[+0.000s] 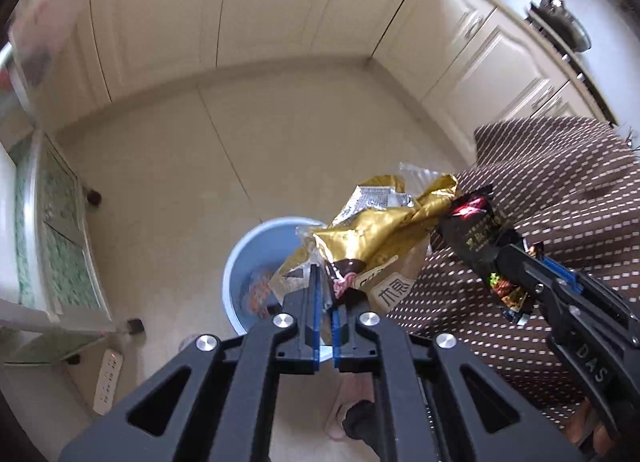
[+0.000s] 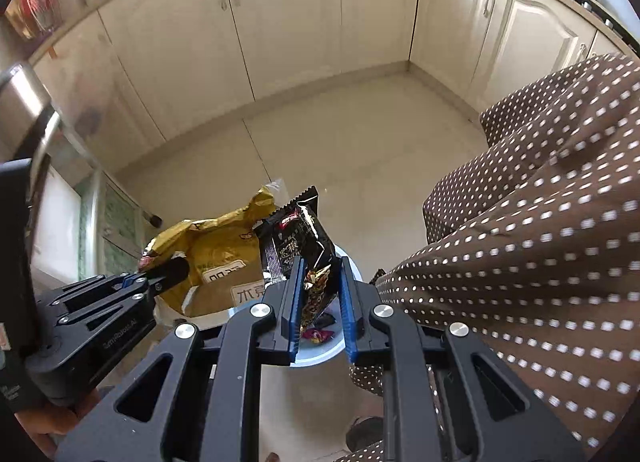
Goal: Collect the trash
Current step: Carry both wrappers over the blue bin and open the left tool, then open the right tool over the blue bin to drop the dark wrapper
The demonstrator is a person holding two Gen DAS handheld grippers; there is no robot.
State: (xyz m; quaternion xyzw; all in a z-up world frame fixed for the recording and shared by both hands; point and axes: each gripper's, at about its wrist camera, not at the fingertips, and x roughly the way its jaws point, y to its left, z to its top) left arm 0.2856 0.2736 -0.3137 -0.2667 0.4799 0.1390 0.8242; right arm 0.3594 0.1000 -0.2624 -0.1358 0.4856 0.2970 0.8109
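My left gripper [image 1: 325, 282] is shut on a crumpled gold snack bag [image 1: 376, 230], which hangs over a blue bin [image 1: 244, 262] on the kitchen floor. In the right wrist view the same gold snack bag [image 2: 216, 246] shows at the left, pinched by the left gripper [image 2: 176, 268]. My right gripper [image 2: 320, 282] is shut on a black snack wrapper [image 2: 300, 242] above the bin's pale rim [image 2: 320, 356]. The black wrapper [image 1: 480, 246] and the right gripper [image 1: 516, 258] also appear at the right of the left wrist view. Wrappers lie inside the bin.
A person's brown dotted garment [image 2: 540, 242] fills the right side next to the bin. A glass-fronted stand [image 1: 60, 246] and a power strip [image 1: 108, 378] are at the left. Cream cabinets [image 2: 280, 22] line the far wall; a pan [image 1: 560, 18] sits on the stove.
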